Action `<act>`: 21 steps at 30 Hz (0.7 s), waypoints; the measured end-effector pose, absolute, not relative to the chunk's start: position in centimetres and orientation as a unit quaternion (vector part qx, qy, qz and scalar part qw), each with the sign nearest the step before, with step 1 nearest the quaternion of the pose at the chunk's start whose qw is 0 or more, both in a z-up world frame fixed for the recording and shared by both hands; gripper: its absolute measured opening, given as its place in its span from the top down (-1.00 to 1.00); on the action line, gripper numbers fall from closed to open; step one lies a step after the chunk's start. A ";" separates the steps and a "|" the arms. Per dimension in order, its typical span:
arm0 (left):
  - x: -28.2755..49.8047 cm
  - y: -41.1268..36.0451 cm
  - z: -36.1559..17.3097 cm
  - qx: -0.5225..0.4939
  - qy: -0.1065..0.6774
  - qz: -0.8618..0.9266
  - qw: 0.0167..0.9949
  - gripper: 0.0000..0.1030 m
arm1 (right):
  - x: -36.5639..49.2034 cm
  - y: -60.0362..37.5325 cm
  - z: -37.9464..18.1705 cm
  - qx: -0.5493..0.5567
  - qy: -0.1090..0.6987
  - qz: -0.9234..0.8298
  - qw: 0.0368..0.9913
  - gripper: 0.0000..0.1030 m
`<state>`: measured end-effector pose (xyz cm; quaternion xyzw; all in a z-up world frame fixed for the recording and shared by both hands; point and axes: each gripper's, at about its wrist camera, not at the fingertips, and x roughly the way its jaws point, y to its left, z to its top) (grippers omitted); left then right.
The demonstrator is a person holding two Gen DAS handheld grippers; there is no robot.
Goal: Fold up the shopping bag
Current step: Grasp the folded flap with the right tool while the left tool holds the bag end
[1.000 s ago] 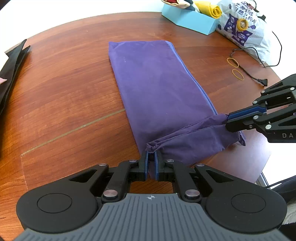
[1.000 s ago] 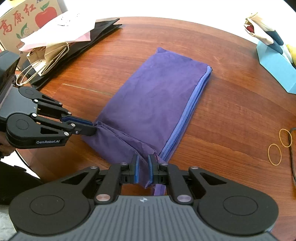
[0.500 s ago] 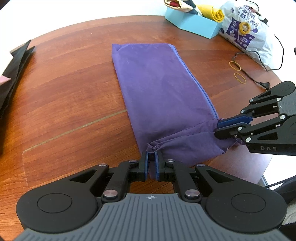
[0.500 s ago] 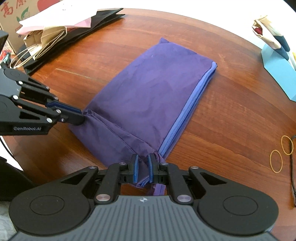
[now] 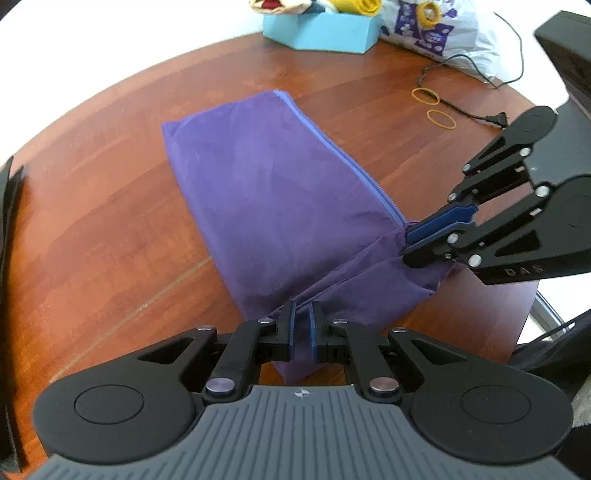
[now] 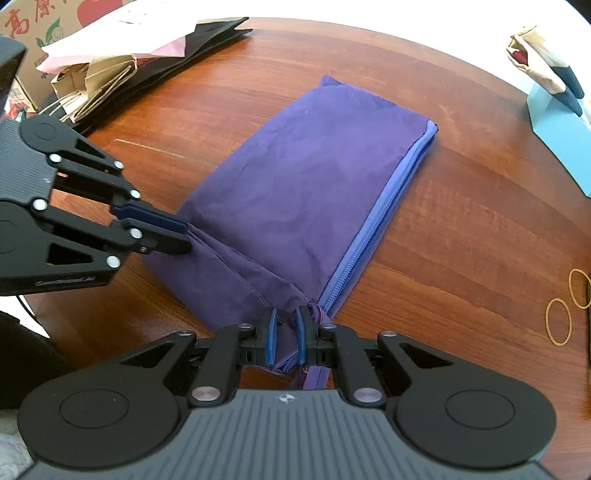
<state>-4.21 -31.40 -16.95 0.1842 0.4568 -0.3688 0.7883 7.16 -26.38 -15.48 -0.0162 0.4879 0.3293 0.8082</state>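
The purple shopping bag [image 6: 314, 177] is laid flat on the round wooden table [image 6: 461, 229], in the middle of both views, with its near end raised towards the lower edge of the frame. The cloth is judged to be thin, soft and light, probably a little slippery; no stiffness is seen in it, so a fold is not expected to be kept unless it is pressed down. A lighter blue zipper [image 6: 380, 221] is sewn along its right side, and this edge is judged to be the firmest part. The two near corners are considered the best places to be held, because the whole width can then be lifted and carried over evenly. The left gripper [image 5: 302, 332] is closed on the near left corner, with the cloth pinched between its blue pads. The jaws of the right gripper [image 6: 285, 338] are opening; the zipper corner is between them, but in the right wrist view a gap is seen on both sides of the cloth, so it is not judged to be gripped. The letters "DAS" are read on the right gripper in the left wrist view. Red Chinese characters and an apple picture are seen on a cardboard box [image 6: 40, 26] at the upper left of the right wrist view. Print on the white plastic bag [image 5: 436, 33] at the top of the left wrist view cannot be read.
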 end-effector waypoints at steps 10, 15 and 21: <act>-3.5 -30.9 -17.1 0.157 0.480 -0.364 0.783 0.84 | 3.6 -26.0 -13.8 -0.130 0.400 0.402 0.813 0.07; -3.3 -31.0 -17.2 0.154 0.483 -0.366 0.781 0.84 | 1.7 -25.2 -14.3 -0.235 0.350 0.428 0.800 -0.03; -3.5 -31.0 -17.2 0.153 0.480 -0.363 0.784 0.84 | 0.7 -24.6 -15.0 -0.340 0.286 0.454 0.772 -0.03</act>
